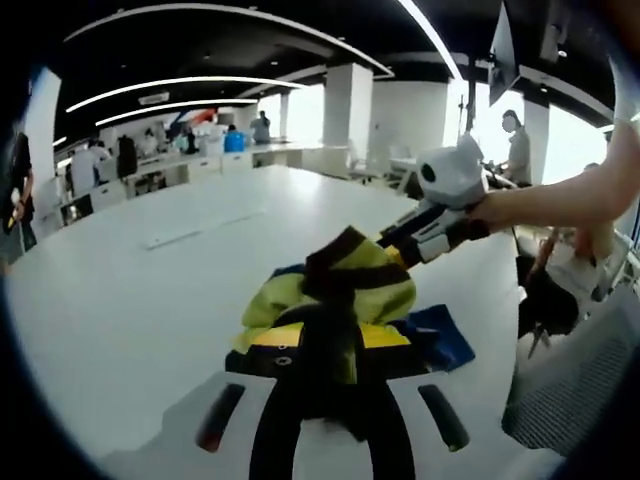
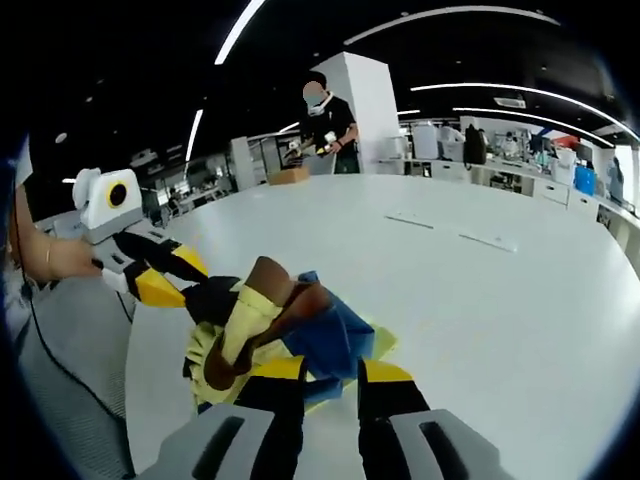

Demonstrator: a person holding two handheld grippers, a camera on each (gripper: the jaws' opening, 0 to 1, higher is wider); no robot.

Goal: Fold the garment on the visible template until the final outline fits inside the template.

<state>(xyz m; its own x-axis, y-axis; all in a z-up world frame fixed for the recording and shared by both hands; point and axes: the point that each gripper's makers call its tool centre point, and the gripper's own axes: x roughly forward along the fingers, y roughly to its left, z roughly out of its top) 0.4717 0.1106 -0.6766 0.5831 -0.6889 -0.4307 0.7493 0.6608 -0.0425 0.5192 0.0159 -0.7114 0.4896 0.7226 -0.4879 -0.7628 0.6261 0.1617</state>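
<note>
The garment (image 1: 345,290) is a bunched heap of yellow-green cloth with dark brown bands and a blue part (image 1: 440,338), lying on the white table (image 1: 150,300). In the left gripper view my left gripper (image 1: 330,338) rises from the bottom with dark cloth pinched between its yellow-tipped jaws. My right gripper (image 1: 393,250) reaches in from the right, held by a hand, and nips the heap's upper dark edge. In the right gripper view the garment (image 2: 262,318) lies just beyond my right gripper (image 2: 332,374), whose jaws close on blue cloth. My left gripper (image 2: 190,285) grips the garment's black left end.
A pale yellow sheet (image 2: 385,342) peeks from under the blue cloth. The table (image 2: 480,320) stretches far ahead, with flat strips (image 2: 487,238) lying on it. A person (image 2: 325,125) stands at the far edge. A grey mesh chair (image 1: 570,390) is close on the right.
</note>
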